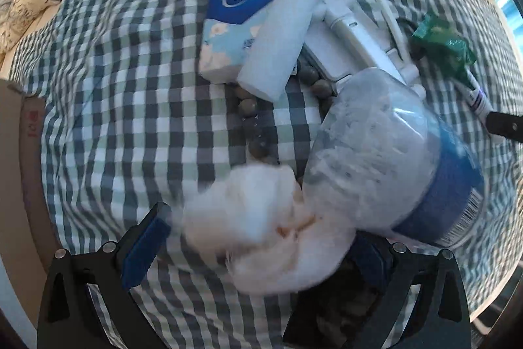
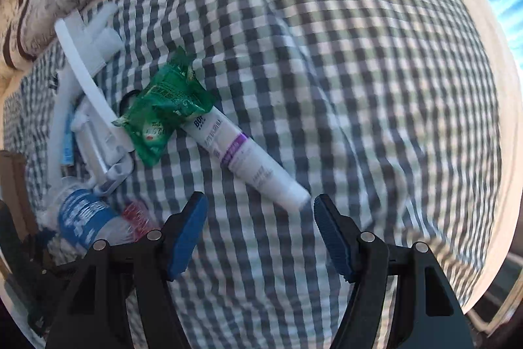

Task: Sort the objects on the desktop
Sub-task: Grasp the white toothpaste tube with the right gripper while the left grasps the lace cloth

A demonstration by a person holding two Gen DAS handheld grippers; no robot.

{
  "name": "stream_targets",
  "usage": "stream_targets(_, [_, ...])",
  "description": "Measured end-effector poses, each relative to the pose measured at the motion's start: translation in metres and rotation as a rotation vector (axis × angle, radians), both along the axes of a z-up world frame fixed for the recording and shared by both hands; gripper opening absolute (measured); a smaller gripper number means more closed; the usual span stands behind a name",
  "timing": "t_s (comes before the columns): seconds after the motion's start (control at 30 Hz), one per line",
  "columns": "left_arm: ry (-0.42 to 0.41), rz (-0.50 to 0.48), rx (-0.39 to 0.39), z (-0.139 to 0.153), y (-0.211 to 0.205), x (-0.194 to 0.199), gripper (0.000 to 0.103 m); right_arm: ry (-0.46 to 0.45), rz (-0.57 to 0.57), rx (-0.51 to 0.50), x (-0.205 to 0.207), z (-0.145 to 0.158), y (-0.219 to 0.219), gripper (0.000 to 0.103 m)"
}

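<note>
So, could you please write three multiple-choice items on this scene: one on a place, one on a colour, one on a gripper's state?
1. Where does the green packet lie?
A. Over one end of the white tube
B. In the cardboard box
C. Between the right gripper's jaws

2. What colour is the label band on the clear bottle?
A. Red
B. Blue
C. Yellow

3. How is the right gripper?
A. Shut on the tube
B. Shut on the packet
C. Open, empty

Answers: A, the packet covers the tube's far end; B, the band is blue; C, the jaws stand apart with only cloth between.
</note>
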State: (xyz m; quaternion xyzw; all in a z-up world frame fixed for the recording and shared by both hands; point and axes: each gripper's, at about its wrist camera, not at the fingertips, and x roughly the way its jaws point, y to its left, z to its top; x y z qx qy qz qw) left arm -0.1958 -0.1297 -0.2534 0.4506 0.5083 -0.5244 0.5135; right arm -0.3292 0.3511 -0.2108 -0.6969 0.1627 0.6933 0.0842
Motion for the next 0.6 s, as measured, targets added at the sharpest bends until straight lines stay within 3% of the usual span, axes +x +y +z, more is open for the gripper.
stream_targets(0.17, [0.021,0.001,0.001,-0.005,0.000,0.001,0.101,-0.049,0.114,0.080,-0.018,-0.021,-0.010,0.067])
stream_targets(0.3, [0.080,0.018,-0.002,-0.004,0.002,0.009,0.088,-0.049,0.131,0.086,-0.021,-0.023,-0.010,0.047])
stream_targets(0.4, [0.121,0.026,-0.021,0.003,0.005,0.013,0.062,-0.035,0.146,0.121,-0.017,-0.014,-0.013,0.027])
stream_targets(0.47, [0.150,0.040,-0.034,0.008,0.008,0.016,0.041,-0.021,0.129,0.104,-0.012,-0.008,-0.010,0.025])
stream_targets(0.6, [0.177,0.066,-0.046,0.016,0.012,0.026,0.027,-0.008,0.051,0.030,0.000,0.006,-0.002,0.024])
